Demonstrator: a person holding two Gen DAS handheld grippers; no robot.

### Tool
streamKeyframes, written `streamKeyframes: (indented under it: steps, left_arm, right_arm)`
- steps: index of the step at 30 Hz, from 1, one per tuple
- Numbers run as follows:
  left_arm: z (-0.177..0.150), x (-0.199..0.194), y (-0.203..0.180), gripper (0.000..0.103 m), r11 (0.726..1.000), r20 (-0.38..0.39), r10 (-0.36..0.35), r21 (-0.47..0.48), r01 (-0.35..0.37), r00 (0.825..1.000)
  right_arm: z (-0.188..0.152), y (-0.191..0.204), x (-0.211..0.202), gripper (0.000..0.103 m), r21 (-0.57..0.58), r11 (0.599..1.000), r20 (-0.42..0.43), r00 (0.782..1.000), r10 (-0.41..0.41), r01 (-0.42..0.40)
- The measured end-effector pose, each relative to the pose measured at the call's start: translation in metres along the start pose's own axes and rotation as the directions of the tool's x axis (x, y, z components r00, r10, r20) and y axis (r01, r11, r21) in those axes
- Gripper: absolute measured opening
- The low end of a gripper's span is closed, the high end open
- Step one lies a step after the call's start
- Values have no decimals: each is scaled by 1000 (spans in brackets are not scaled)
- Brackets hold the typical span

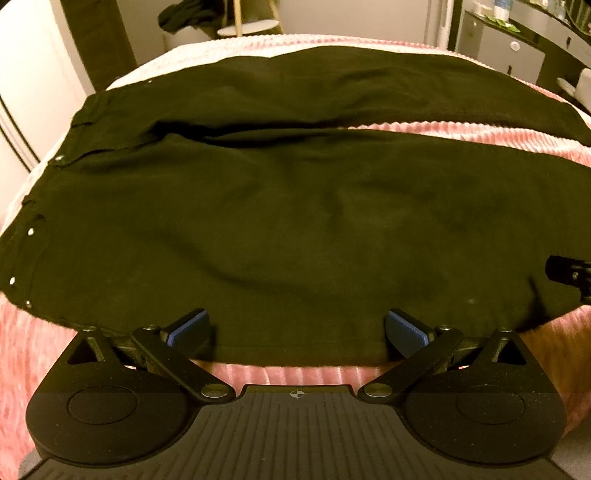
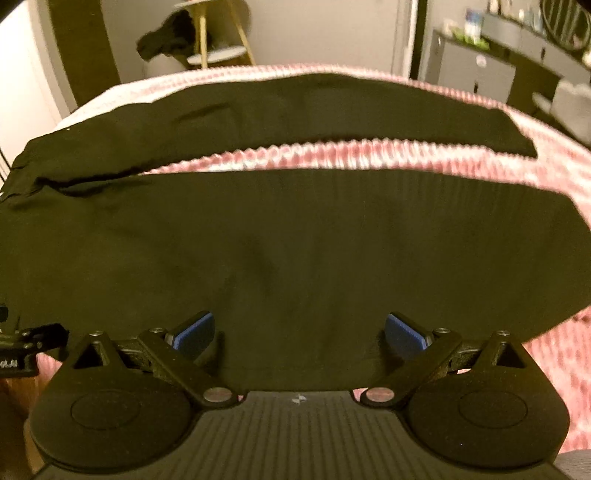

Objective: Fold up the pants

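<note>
Dark pants [image 1: 288,206] lie spread flat on a pink ribbed bedspread [image 1: 295,373], waistband at the left, two legs running right with a strip of pink between them. My left gripper [image 1: 297,330] is open and empty, its blue pads over the near edge of the near leg. The pants also show in the right wrist view [image 2: 295,240]. My right gripper [image 2: 299,332] is open and empty over the near edge of the same leg, further toward the cuffs. Each gripper shows at the edge of the other's view: the right one [image 1: 570,275], the left one [image 2: 26,341].
The bedspread [image 2: 369,155] covers the bed. Beyond the bed stand a small round table [image 1: 247,27] with dark clothes on it and a grey cabinet [image 1: 517,51] at the far right. A white wall is at the left.
</note>
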State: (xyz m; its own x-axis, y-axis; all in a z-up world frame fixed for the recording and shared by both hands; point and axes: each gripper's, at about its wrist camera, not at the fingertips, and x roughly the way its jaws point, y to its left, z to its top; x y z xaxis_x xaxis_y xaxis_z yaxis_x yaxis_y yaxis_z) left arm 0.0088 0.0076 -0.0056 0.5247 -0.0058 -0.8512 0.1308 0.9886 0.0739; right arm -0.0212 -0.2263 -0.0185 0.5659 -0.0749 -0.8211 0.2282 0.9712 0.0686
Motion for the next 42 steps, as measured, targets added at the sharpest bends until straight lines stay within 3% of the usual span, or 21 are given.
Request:
streamKeyframes:
  steps: [4, 8, 12, 16, 19, 21, 24, 27, 28, 29, 31, 34, 35, 38, 42]
  left_arm:
    - [2, -2, 2, 103, 999, 21, 34, -15, -34, 999]
    - [16, -9, 11, 103, 997, 34, 39, -67, -37, 999]
    - [52, -17, 36, 103, 972, 93, -5, -234, 27, 996]
    - [94, -4, 57, 103, 935, 140, 29, -353, 22, 990]
    - [103, 21, 73, 103, 914, 135, 112, -402, -49, 984]
    - [96, 42, 84, 103, 894, 109, 203, -426, -139, 973]
    - [91, 61, 95, 103, 861, 61, 325, -431, -269, 944]
    - [91, 61, 101, 103, 841, 110, 344, -477, -254, 932]
    - [90, 61, 100, 103, 842, 139, 356, -477, -252, 924]
    - [89, 61, 97, 103, 843, 157, 368, -472, -258, 916]
    - [86, 65, 94, 103, 847, 172, 382, -459, -269, 908]
    - [88, 74, 92, 103, 852, 170, 375, -451, -266, 911]
    - [88, 76, 91, 103, 856, 175, 366, -450, -256, 914]
    - [85, 85, 89, 103, 859, 167, 357, -445, -253, 919]
    - [85, 95, 88, 103, 853, 137, 353, -454, -258, 925]
  right_arm:
    - [7, -12, 20, 99, 73, 997, -86, 996, 15, -8]
    - [13, -16, 31, 99, 108, 994, -112, 993, 22, -10]
    - [14, -17, 39, 99, 129, 992, -136, 991, 18, 0]
    - [18, -12, 44, 99, 96, 995, -167, 986, -14, 31]
    - [37, -19, 37, 99, 115, 993, -221, 975, 34, -8]
    - [58, -34, 24, 98, 177, 982, -162, 983, 90, -61]
    - [117, -63, 15, 98, 248, 967, -5, 998, 65, -61]
    - [187, -99, 40, 88, 353, 935, 69, 998, 4, -28]
    - [202, -109, 51, 75, 392, 920, 70, 998, -5, -23]
    - [223, -124, 70, 54, 456, 890, 57, 998, -21, -7]
    - [254, -152, 104, 32, 582, 813, 42, 998, -36, 5]
    - [281, -177, 139, 32, 701, 713, 37, 998, -59, 16]
    - [288, -181, 148, 34, 717, 696, 30, 997, -74, 30]
    - [300, -190, 169, 44, 737, 673, 13, 994, -110, 65]
    - [311, -198, 191, 44, 744, 660, -17, 990, -138, 105]
